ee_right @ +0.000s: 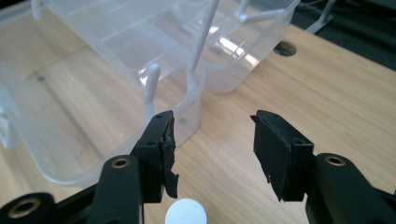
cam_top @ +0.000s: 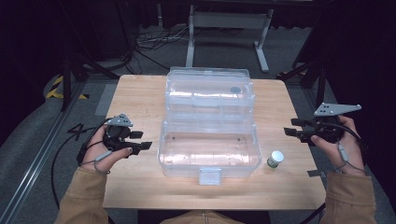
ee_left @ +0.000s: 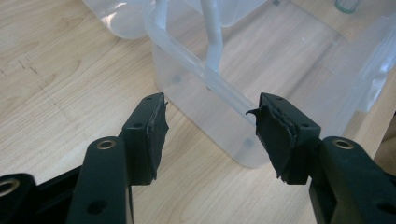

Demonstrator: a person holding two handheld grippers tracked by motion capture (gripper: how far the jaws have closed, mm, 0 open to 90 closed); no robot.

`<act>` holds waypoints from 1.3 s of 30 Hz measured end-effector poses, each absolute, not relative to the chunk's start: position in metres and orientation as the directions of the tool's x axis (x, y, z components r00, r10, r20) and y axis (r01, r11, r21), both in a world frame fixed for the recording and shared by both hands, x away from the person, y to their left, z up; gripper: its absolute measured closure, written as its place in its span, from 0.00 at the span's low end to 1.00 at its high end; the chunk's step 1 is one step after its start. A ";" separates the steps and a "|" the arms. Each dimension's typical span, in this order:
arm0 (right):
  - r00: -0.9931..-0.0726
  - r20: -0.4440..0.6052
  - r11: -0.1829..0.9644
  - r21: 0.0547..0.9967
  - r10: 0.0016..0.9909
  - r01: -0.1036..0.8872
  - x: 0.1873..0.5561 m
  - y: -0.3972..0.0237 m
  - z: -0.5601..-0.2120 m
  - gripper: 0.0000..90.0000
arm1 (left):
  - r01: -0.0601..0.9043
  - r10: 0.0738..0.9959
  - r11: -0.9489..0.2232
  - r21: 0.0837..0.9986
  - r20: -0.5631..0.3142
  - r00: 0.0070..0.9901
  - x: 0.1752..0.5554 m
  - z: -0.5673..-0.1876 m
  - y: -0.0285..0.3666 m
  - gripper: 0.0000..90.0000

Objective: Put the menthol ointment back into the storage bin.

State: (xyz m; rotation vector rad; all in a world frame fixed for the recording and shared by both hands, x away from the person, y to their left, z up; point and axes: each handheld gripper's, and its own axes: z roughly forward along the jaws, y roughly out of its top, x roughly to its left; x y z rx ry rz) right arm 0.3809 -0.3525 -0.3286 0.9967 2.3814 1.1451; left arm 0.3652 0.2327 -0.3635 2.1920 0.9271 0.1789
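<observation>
A clear plastic box (cam_top: 208,148) stands open in the middle of the wooden table (cam_top: 140,98), its lid (cam_top: 210,91) tipped back behind it. My left gripper (cam_top: 142,140) is open at the box's left side, nothing between its jaws. In the left gripper view my left gripper (ee_left: 208,122) faces the corner of the clear box (ee_left: 261,70). My right gripper (cam_top: 292,130) is open to the right of the box. A small white-capped bottle (cam_top: 275,159) stands on the table just below it. The right gripper view has my right gripper (ee_right: 212,135) over the bottle's cap (ee_right: 186,213), beside the clear box (ee_right: 70,107).
The box has a latch tab (cam_top: 209,176) at its front edge. A round hole (ee_right: 284,48) sits in the tabletop near the lid. Beyond the table's far edge are a white metal stand (cam_top: 229,28) and cables on a grey floor.
</observation>
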 end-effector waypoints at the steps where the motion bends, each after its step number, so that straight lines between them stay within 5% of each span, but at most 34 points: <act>1: -0.711 0.015 0.447 0.769 0.703 0.457 0.381 -0.352 -0.329 0.54 | 0.564 0.667 -0.471 0.678 -0.144 0.731 0.365 -0.364 0.233 0.48; 39: -0.794 0.056 0.730 0.358 0.606 0.583 0.401 -0.327 -0.389 0.54 | 0.591 0.685 -0.471 0.655 -0.150 0.713 0.364 -0.369 0.240 0.47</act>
